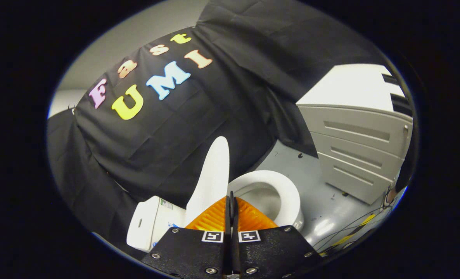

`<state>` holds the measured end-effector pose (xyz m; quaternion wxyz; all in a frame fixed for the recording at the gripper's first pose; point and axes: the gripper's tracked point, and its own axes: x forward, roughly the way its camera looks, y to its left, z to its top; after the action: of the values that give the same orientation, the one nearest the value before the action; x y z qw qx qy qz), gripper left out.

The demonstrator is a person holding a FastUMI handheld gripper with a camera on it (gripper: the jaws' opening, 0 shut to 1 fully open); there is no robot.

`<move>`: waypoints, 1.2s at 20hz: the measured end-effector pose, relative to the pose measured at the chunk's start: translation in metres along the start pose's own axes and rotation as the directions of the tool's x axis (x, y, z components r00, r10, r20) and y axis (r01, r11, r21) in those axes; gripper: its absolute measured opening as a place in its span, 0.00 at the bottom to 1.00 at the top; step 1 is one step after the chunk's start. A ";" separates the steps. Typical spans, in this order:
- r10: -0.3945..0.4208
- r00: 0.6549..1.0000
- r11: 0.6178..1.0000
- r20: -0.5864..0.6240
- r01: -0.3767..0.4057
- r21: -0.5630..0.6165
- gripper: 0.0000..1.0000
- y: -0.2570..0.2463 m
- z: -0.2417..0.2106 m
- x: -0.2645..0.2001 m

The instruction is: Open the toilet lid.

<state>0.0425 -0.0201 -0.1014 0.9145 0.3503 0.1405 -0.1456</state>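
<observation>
Seemingly empty, hand-held gripper (232, 201) pressed closed just before upright toilet lid (211, 174), floor (323, 193) beyond.

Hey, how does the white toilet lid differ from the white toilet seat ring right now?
The white toilet lid stands raised, nearly upright, while the white toilet seat ring lies down flat on the bowl. The lid is a solid panel; the seat ring is open in the middle, showing the bowl inside. Both are glossy white and lie just beyond the gripper, whose orange fingers are closed together, holding nothing.
</observation>
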 end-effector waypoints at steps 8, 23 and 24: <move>0.013 0.999 0.995 0.037 -0.009 -0.103 0.00 0.046 0.019 -0.013; 0.071 0.993 0.895 0.098 -0.020 -0.445 0.00 0.152 0.031 -0.041; 0.075 0.992 0.881 0.102 -0.018 -0.472 0.00 0.160 0.030 -0.043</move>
<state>0.0659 0.0810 0.0317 0.9820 0.1123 0.1090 -0.1056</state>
